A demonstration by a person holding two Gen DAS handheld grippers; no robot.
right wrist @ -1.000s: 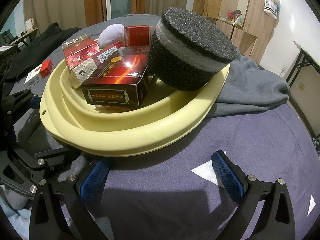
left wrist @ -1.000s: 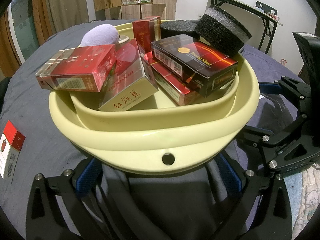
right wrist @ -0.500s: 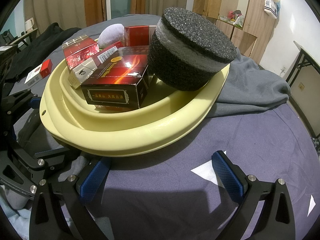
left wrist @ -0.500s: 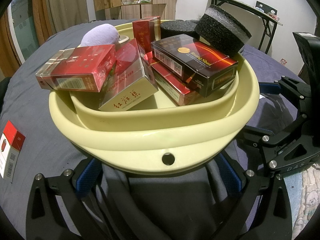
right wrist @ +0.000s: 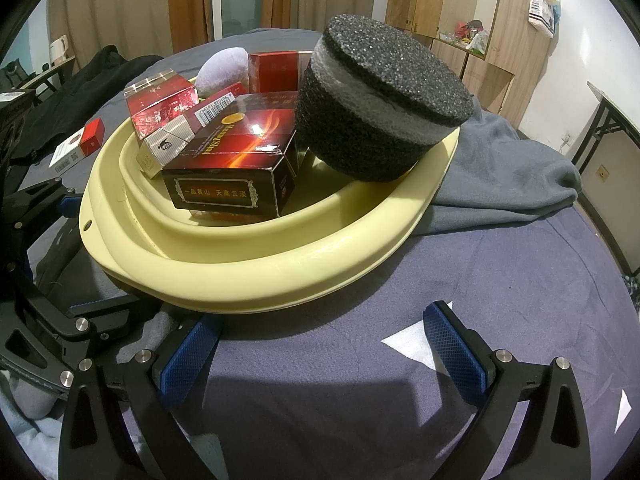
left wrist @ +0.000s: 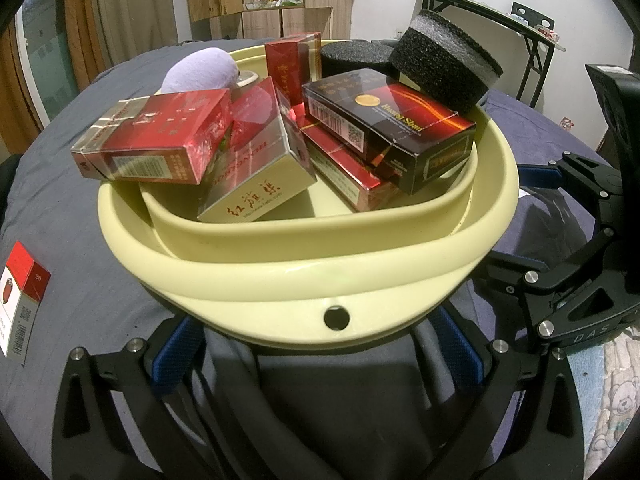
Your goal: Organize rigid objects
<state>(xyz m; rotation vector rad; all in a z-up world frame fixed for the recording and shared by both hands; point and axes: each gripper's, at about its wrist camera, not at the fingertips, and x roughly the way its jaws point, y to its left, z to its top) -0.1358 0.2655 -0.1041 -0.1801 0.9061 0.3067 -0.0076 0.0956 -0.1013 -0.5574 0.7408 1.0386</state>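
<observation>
Status: both tools are idle. Your left gripper [left wrist: 320, 344] sits with fingers spread on either side of the near rim of the pale yellow plastic basin [left wrist: 304, 280], gripping nothing. Your right gripper [right wrist: 320, 344] is likewise spread wide and empty over the dark grey bedcover [right wrist: 500, 280], beside the basin.

The basin already holds most items: several red cardboard cigarette packs [left wrist: 156, 140], a black-and-red carton [left wrist: 392, 124], a black cylindrical foam block [right wrist: 380, 100] leaning on the far rim, and a lilac rounded object [left wrist: 196, 72], possibly soft.

One red-and-white cigarette pack [left wrist: 20, 300] lies flat on the cover, well apart from the basin on your left. This is the likely next pick.

Handling: expect the pack to be light, stiff and film-slick. Close on its two long narrow edges, not the broad faces, with moderate force; excess pressure would likely crush the card. The cover beneath will yield, so approach low.
</observation>
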